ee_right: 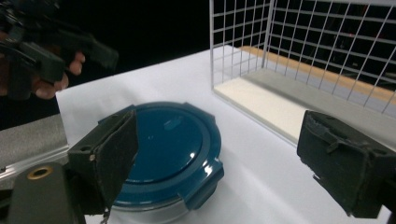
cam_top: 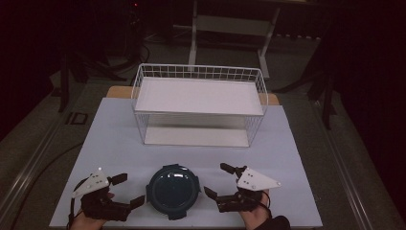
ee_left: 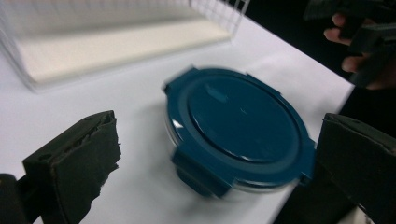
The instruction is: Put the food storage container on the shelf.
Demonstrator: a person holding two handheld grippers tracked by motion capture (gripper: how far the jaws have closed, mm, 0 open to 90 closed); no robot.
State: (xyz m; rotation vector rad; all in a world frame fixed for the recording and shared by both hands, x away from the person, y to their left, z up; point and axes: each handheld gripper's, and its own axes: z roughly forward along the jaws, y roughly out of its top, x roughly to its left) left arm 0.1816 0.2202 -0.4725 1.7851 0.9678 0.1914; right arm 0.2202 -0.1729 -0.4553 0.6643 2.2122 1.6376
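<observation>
A round container with a dark teal clip-lock lid [cam_top: 173,190] sits at the desk's [cam_top: 115,139] near edge, before the white wire shelf rack [cam_top: 199,105]. The left gripper [cam_top: 125,190] and right gripper [cam_top: 216,180] flank it, jaws spread, touching nothing.

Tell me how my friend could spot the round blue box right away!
Look at the white table with the big white wire rack at its far side. Nearer than the rack, between the left gripper and right gripper, sits the round container. It is the table's one dark blue thing, with a shiny clip-on lid.
</observation>
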